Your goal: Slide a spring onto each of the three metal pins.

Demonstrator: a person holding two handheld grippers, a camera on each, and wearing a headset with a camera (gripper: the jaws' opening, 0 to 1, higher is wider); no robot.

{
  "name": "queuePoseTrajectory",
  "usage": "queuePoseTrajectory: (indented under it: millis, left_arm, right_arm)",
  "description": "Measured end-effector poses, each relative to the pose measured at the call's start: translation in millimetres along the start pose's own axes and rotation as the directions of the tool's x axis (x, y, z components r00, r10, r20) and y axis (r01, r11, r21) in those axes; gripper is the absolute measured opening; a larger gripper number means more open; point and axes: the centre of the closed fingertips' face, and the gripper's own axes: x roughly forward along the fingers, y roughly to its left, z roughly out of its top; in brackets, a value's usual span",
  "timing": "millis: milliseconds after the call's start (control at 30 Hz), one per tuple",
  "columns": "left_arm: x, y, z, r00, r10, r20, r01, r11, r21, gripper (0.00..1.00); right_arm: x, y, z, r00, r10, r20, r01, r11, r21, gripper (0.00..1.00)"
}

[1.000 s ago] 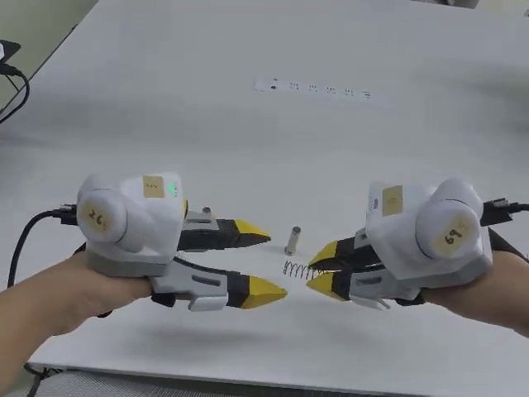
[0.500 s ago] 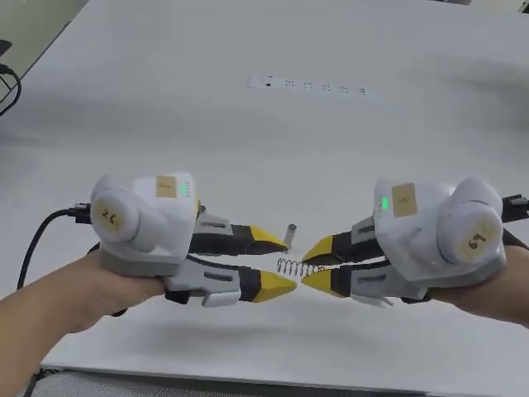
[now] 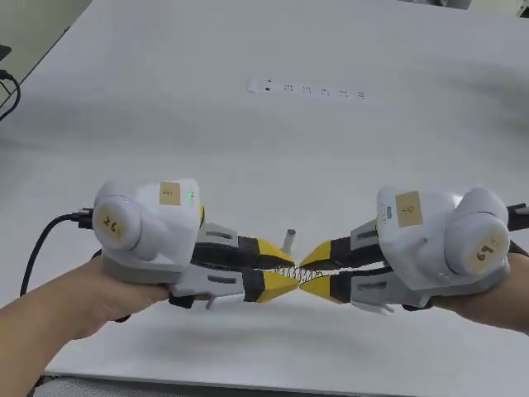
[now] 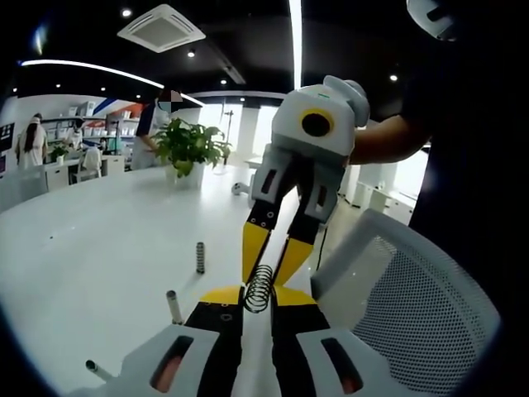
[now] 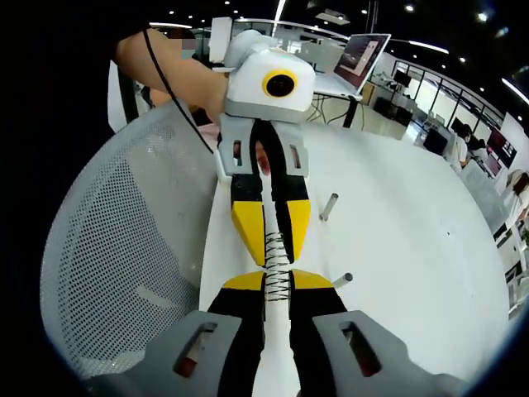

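My left hand and right hand each gripped a hand-held gripper over the worktop's near edge, tips facing each other, almost touching. The left hand-held gripper had its jaws narrow, pinched in on one end of the spring. The right hand-held gripper had its jaws narrow too, clamped on the other end. The spring ran level between the two sets of yellow tips, off the worktop, bridging the small gap.

In the left gripper view the spring sat between my own tips, with the right hand-held gripper coming straight at it. In the right gripper view the spring ran from my own tips up into the left hand-held gripper.

A black cable trailed from the back of the left unit toward the near left corner. A mesh chair sat below the near edge.

A metal pin stood upright on the worktop just behind the tips. The left gripper view showed a nearer pin and a farther pin, both upright, well apart from the spring. I could not tell if the farther one carried a coil.

A white power strip lay well back toward the far edge.
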Motion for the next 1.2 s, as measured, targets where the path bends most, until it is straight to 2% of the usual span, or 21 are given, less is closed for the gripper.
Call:
queuePoseTrajectory:
  millis: [233, 433, 700, 900, 1200]
  left_arm:
    - [-0.1, -2.1, 2.3, 0.9998, -0.018, 0.008, 0.018, 1.000, 0.008, 0.02]
    - [1.5, -3.7, 1.3, 0.9995, -0.030, -0.003, 0.030, 1.000, 0.003, 0.02]
    - [0.5, -5.2, 1.7, 0.9992, -0.040, -0.006, 0.040, 0.999, -0.014, 0.02]
    - [-1.6, -6.6, 4.7, 0.9991, -0.042, 0.006, 0.042, 0.999, -0.024, 0.02]
    - [-3.8, -6.8, 4.0, 0.9990, -0.044, 0.002, 0.044, 0.999, -0.026, 0.02]
  right_arm:
    - [-2.6, 0.2, 0.3, 0.9999, 0.001, 0.011, -0.001, 1.000, -0.005, 0.07]
    - [-4.0, 2.6, -1.2, 1.0000, 0.007, 0.007, -0.007, 1.000, -0.014, 0.07]
    - [-4.7, 2.5, -0.1, 0.9998, 0.009, 0.021, -0.009, 1.000, 0.012, 0.09]
    - [-6.0, 3.4, -10.5, 0.9998, 0.016, -0.007, -0.016, 1.000, 0.026, 0.11]
    - [-7.7, 2.6, -8.2, 0.9996, 0.010, 0.025, -0.010, 1.000, -0.001, 0.07]
